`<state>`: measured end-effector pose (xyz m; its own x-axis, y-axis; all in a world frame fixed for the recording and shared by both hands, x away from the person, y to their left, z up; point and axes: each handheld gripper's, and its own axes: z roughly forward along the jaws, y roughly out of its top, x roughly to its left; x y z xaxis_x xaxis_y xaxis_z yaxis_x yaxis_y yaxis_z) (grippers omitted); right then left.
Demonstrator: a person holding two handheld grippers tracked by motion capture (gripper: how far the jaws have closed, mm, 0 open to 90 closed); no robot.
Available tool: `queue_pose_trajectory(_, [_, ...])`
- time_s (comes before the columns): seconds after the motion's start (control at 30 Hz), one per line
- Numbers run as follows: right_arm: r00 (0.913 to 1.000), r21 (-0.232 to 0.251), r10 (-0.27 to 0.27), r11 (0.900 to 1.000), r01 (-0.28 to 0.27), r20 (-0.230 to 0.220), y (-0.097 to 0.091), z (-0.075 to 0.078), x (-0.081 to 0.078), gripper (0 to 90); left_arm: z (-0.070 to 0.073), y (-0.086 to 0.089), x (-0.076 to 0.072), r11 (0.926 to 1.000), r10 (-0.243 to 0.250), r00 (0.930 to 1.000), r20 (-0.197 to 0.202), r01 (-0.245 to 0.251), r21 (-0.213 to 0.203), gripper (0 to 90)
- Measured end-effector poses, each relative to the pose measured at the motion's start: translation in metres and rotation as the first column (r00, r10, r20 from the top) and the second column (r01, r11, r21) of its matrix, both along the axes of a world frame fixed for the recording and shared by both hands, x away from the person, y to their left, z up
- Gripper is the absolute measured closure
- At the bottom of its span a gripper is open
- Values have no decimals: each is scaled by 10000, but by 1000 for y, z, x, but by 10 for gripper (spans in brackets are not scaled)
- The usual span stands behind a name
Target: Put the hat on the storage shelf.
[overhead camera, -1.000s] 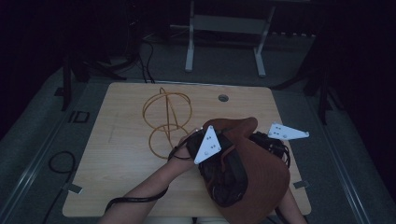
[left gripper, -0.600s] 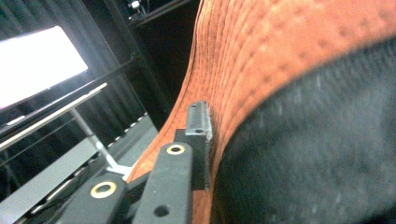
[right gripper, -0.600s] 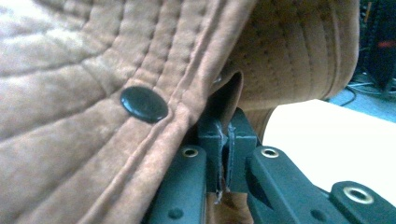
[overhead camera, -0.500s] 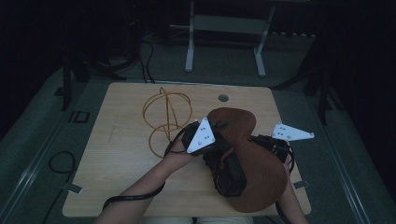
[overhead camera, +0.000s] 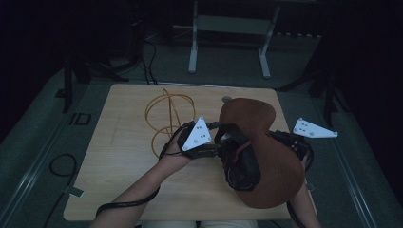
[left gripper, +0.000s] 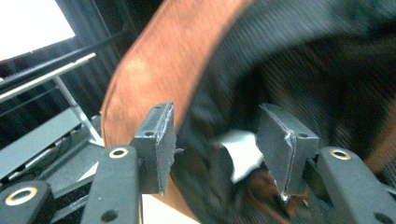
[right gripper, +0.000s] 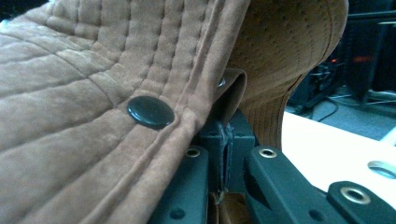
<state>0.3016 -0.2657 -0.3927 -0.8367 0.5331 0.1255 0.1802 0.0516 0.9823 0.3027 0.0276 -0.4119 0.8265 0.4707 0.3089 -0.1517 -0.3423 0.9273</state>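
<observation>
- Since the earlier frames the brown suede hat (overhead camera: pixel 266 156) has swung round and lifted: its brim now stands up toward the far edge of the desk (overhead camera: pixel 119 156), where before it hung low over the near edge.
- The left gripper (overhead camera: pixel 216 151) has shifted a little toward the wire stand, and its jaws have just been opening; in the left gripper view they stand apart with the hat's dark lining (left gripper: pixel 280 70) and a white label (left gripper: pixel 240 151) between them, the pads not pressing on either.
- The right gripper (right gripper: pixel 226 140) is clamped tight on a folded edge of the hat's brim, just beside a black snap button (right gripper: pixel 151 112) on the quilted suede.
- In the high view the hat is held above the right half of the desk, tilted, with its dark inside facing the left gripper and its brown outside facing the right hand.
- The left hand (overhead camera: pixel 178 152) grips its tool just to the left of the hat; the grey three-cornered plate (overhead camera: pixel 196 134) on top of it faces up.
- An orange wire stand (overhead camera: pixel 168 116) stands upright on the desk behind the left hand, apart from the hat.
- A small round grommet (overhead camera: pixel 227 99) sits in the desk near the far edge, just beside the raised brim.
</observation>
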Motion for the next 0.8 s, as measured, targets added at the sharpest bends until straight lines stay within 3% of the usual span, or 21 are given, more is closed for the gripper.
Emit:
queue_pose_trajectory(0.03, [9998,184,-212,9996,212,28,-4,3,2,882,-1,1,-1,10000,3,10000,-43,-3,54,479])
queue_pose_trajectory(0.33, [9951,346,-956,9949,947,245,-10,23,19,882,-21,15,-11,9992,-13,9974,-722,42,408,480])
queue_pose_trajectory(0.4, [9918,242,-1232,9922,1224,354,-8,31,25,882,-26,20,-12,9986,76,9963,-860,-31,522,480])
queue_pose_trajectory(0.8, [9846,111,-1689,9856,1686,451,12,48,57,882,-60,61,-27,9970,617,9844,-1650,-532,555,481])
